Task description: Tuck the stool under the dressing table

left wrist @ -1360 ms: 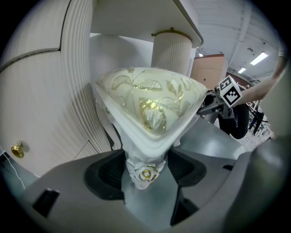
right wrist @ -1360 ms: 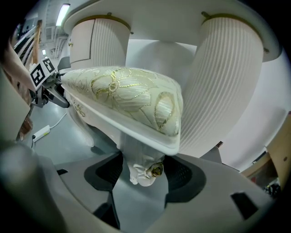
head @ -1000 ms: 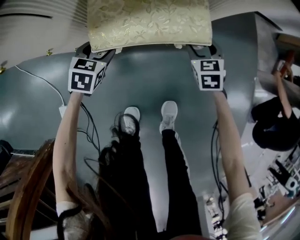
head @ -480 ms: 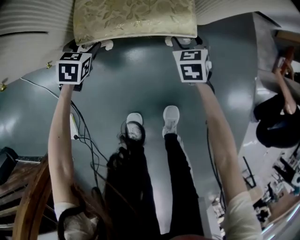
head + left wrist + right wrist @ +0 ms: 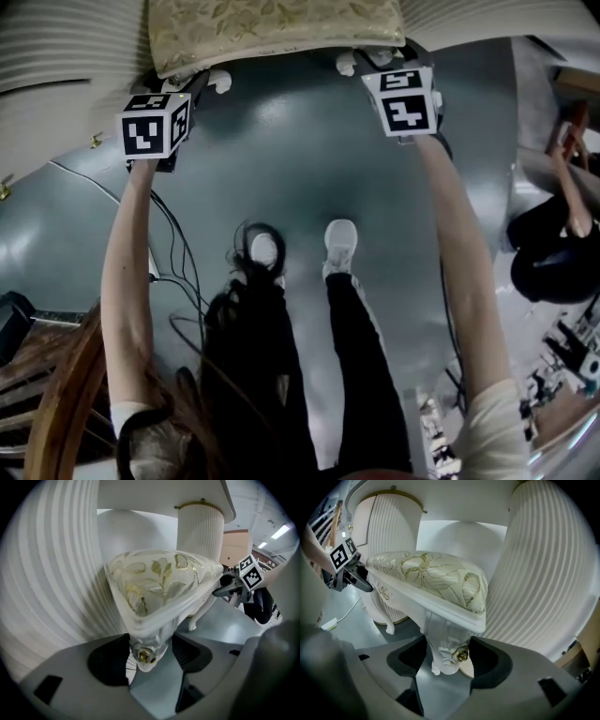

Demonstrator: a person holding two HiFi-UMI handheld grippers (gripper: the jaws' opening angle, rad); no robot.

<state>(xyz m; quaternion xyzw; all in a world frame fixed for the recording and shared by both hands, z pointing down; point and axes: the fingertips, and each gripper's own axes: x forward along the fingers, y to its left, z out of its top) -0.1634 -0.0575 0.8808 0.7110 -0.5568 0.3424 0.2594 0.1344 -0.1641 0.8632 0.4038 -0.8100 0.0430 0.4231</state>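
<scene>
The stool [image 5: 272, 28] has a cream floral cushion and white carved legs, and stands at the top of the head view between the fluted white pedestals of the dressing table [image 5: 56, 66]. My left gripper [image 5: 202, 84] is shut on the stool's near left corner leg [image 5: 149, 644], which carries a gold knob. My right gripper [image 5: 361, 64] is shut on the near right carved leg [image 5: 445, 653]. In the left gripper view the cushion [image 5: 154, 583] lies between a ribbed pedestal [image 5: 47, 573] and a column [image 5: 201, 531]. In the right gripper view the seat [image 5: 436, 581] reaches under the tabletop beside a pedestal [image 5: 543, 573].
Black cables [image 5: 178, 253] and a white power strip [image 5: 152, 267] lie on the grey floor at left. A wooden chair [image 5: 47, 394] stands at lower left. Another person [image 5: 553, 253] sits at right. My shoes [image 5: 339, 239] are behind the stool.
The stool and both grippers have moved up the head view, toward the dressing table, so less of the cushion shows. My feet have stepped forward after them.
</scene>
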